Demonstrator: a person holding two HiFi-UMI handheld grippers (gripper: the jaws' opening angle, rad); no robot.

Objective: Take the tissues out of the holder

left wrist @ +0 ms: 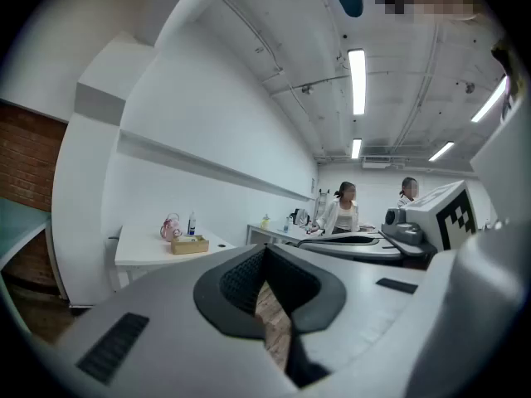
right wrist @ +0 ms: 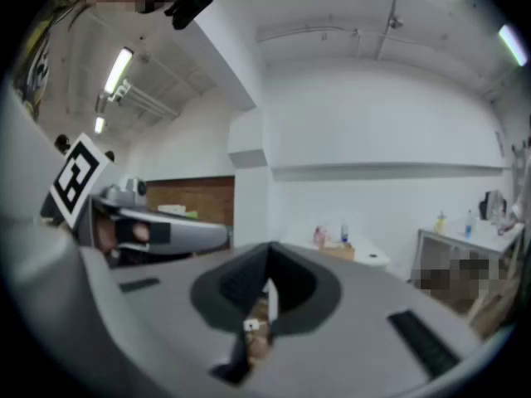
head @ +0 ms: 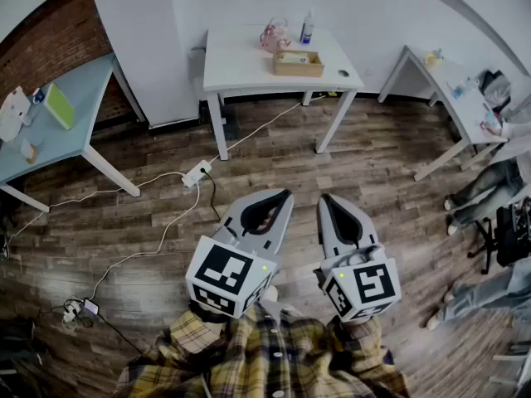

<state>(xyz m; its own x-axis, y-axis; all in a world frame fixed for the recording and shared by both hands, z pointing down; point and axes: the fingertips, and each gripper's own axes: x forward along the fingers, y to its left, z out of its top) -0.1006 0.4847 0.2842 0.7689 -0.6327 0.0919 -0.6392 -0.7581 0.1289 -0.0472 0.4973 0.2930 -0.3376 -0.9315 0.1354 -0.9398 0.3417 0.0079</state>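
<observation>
Wood-plank floor (head: 390,181) fills most of the head view; a white worktop (head: 241,69) stands at top centre.

Item: tissue holder (head: 298,62). It is a shallow wooden box, right of centre on that worktop and near its front edge. The open side faces up, with pale tissue showing inside. Its long axis runs left-right across the frame, along the front edge.

Neighbours: a pink object (head: 274,34) and a bottle (head: 307,28) stand just behind the holder. A small dark item (head: 343,73) lies to its right by the corner.

Room: the worktop is bare to the holder's left. Open floor lies between you and the worktop. A white cable (head: 259,128) runs from under the worktop to a power strip (head: 196,173).

Grippers: your left gripper (head: 282,197) and right gripper (head: 329,201) sit side by side at lower centre. Both point up-frame and are well apart from the worktop. The left fingers (left wrist: 232,284) meet at the tips and hold nothing. The right fingers (right wrist: 228,288) are closed together, also empty.
</observation>
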